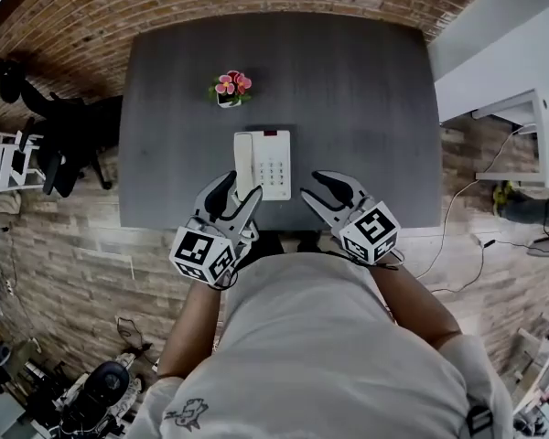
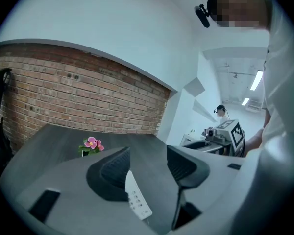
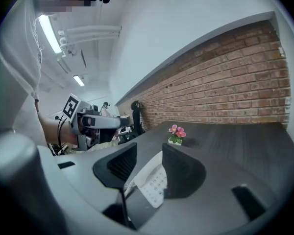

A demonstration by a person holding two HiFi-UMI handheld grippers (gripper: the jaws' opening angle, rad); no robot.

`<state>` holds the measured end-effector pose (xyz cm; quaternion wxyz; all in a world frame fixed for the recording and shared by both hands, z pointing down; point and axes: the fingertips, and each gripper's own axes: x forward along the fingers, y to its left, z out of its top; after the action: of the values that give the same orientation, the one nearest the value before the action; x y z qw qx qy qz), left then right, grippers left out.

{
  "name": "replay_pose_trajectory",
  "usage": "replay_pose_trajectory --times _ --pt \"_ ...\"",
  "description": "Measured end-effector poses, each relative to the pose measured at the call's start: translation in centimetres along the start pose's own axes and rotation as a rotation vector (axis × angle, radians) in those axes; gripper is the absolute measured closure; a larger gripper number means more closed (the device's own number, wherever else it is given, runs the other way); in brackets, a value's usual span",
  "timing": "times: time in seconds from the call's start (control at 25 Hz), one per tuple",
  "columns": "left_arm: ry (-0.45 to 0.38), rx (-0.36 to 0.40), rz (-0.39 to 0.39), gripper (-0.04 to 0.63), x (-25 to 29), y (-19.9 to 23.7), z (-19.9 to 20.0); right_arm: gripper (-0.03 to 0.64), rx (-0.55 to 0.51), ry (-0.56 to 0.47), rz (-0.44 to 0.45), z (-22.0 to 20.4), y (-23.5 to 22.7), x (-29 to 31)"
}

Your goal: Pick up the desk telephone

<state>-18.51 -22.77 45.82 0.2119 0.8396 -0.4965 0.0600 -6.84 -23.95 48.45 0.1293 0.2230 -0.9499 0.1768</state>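
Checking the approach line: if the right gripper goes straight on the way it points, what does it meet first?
The right gripper would most likely meet the desk telephone first, near its right edge; it shows straight ahead between the open jaws. Depth is unclear: the table might come first.

A dark grey worktop (image 1: 348, 90) carries a white desk telephone (image 1: 263, 164) near its front edge, handset on its left side, and a small pot of pink flowers (image 1: 230, 89) farther back, apart
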Motion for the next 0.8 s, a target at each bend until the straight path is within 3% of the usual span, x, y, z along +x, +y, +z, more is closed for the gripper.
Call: replay_pose_trajectory --times 0.28,0.8 --pt "0.069 -0.082 -0.066 0.336 0.9 4.5 -1.9 0.454 0.115 0.026 -0.075 -1.9 -2.2 3.1" --pt "0.301 -0.116 -0.177 0.313 3.7 9.3 -10.1 0.460 0.233 0.154 -0.171 -8.6 -5.1 6.6"
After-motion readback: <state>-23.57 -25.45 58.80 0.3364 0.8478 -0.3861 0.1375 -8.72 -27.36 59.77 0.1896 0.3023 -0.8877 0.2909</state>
